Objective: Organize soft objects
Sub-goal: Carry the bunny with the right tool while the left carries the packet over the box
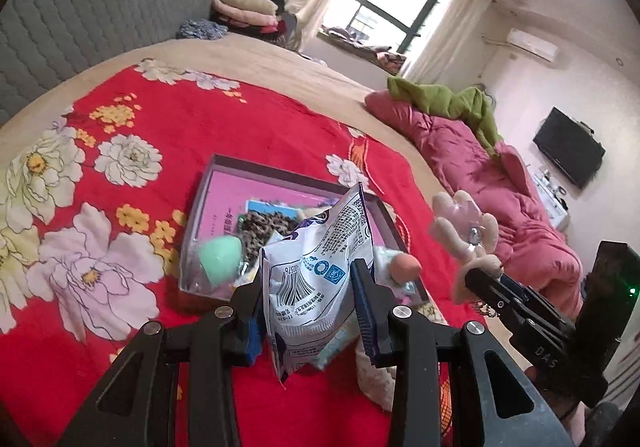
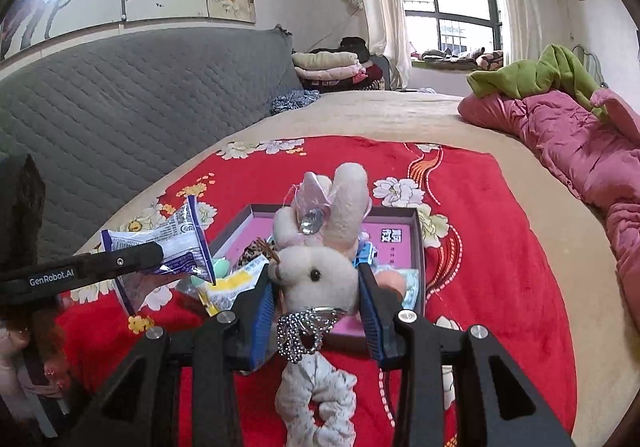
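Above the box (image 1: 208,183) on the bed, my left claw (image 1: 308,299) pinches a white packet (image 1: 316,267); my right claw (image 2: 318,287) grips the plush rabbit (image 2: 320,267) by the head.

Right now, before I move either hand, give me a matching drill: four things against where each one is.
Things:
1. white snack packet
2. plush rabbit
3. green egg-shaped sponge
4. green cloth

Places:
A. on the pink quilt
B. in the left gripper
C. inside the shallow box
D. in the right gripper

Pairs: 1-B, 2-D, 3-C, 4-A
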A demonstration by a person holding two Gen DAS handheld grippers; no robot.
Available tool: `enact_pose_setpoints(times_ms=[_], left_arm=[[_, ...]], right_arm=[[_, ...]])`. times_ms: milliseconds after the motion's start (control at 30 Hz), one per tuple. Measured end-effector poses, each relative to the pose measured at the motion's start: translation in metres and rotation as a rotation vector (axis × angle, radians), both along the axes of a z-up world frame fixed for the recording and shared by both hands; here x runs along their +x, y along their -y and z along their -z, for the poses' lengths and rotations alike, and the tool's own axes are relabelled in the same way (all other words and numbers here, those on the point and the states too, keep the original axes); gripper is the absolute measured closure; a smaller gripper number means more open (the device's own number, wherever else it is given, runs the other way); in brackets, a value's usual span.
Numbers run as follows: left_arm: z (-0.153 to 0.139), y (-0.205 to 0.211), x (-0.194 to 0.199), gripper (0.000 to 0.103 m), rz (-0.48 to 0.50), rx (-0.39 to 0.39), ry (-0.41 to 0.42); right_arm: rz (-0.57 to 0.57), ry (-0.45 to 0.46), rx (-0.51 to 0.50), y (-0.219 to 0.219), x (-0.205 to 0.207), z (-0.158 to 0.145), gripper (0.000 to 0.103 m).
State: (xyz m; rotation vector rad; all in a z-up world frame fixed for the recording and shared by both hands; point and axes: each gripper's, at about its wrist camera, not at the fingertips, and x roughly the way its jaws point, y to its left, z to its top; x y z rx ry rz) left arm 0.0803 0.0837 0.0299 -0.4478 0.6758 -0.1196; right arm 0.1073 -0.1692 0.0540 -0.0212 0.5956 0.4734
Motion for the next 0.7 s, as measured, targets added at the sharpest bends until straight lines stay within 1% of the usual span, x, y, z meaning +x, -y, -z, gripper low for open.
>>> enact_pose_setpoints(times_ms=[67, 267, 500, 700], left_arm=[[0.0, 0.0, 0.002, 0.064, -0.014, 0.035, -0.004], [0.007, -0.001, 0.019, 0.064, -0.024, 0.064, -0.026], [0.026, -0.005, 0.046, 0.064, -0.04, 0.061, -0.068], [0.043, -0.001, 0.06, 0.064, -0.052, 0.079, -0.092]], right_arm=[[-0.001, -0.008, 0.003, -0.001, 0.005, 0.002, 0.064], [0.004, -0.022, 0.003, -0.006, 0.017, 0.011, 0.064], [0.017, -0.043, 0.002, -0.008, 0.034, 0.023, 0.064], [0.025, -0.059, 0.013, -0.008, 0.045, 0.031, 0.064]])
